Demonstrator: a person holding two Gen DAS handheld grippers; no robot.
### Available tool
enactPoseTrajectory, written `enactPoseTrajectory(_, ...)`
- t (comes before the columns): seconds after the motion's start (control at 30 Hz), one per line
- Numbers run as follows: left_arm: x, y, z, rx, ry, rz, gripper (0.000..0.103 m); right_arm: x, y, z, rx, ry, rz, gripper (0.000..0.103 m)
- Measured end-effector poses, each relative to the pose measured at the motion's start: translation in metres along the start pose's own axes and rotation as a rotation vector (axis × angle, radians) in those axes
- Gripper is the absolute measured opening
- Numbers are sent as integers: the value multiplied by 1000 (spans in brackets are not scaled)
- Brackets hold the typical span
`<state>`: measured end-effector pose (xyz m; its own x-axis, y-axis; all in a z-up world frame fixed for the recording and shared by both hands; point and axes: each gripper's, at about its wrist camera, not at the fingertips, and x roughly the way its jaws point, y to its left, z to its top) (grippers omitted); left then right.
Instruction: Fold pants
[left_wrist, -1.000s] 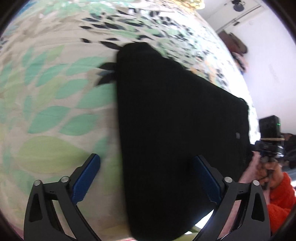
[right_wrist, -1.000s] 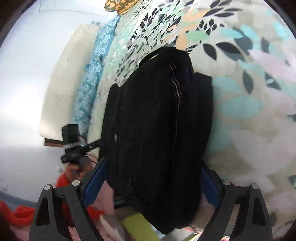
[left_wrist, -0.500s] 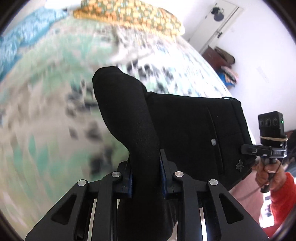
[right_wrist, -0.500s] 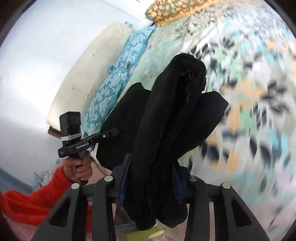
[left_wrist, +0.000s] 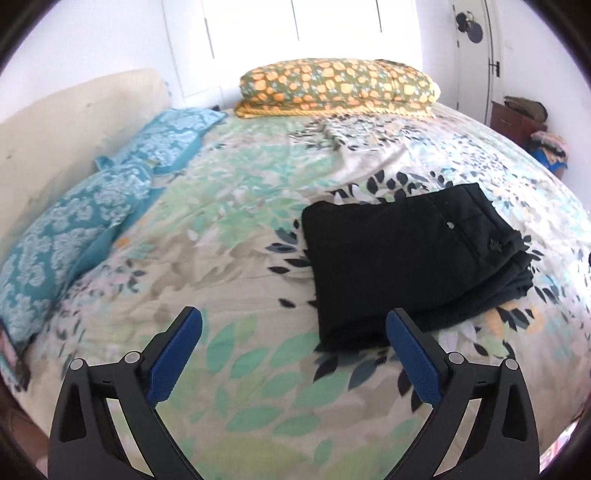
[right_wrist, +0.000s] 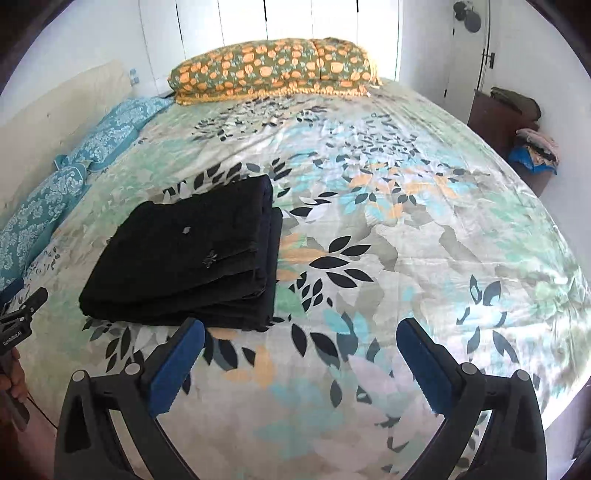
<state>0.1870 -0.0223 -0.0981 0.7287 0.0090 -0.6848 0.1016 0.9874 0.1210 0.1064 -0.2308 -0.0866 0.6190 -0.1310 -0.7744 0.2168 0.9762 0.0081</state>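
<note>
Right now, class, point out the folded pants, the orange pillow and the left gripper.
pants (left_wrist: 402, 254), left wrist view, top layer's middle
orange pillow (right_wrist: 273, 68), right wrist view, its middle
left gripper (left_wrist: 293, 354), left wrist view, between fingertips

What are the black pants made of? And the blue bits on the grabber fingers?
The pants look like a matte woven cloth, maybe cotton: they fold softly into flat layers and give no shine. The blue pads on the left gripper look like rubber or soft plastic, with a dull, faintly ridged face; I can't tell which. The black arms behind them look like hard plastic.

Bright daylight from blown-out window (left_wrist: 295, 33); sharp; fisheye-bent, dark corners.
</note>
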Motion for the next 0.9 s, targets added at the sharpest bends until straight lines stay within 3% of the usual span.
enactPoseTrajectory(0.17, -35, -1, 1, -47, 5, -9, 100, -26, 36, -15, 8, -24, 60, 103)
enactPoseTrajectory(0.37, -53, 4, 0, -132, 57, -75, 101, -39, 82, -25, -89, -47, 25, 103)
enactPoseTrajectory(0.53, -53, 1, -10, -133, 97, -90, 101, -46, 86, -28, -107, -63, -10, 103)
enactPoseTrajectory(0.9, -65, -5, -13, -111, 74, -97, 101, -52, 88, -32, -111, -68, -9, 103)
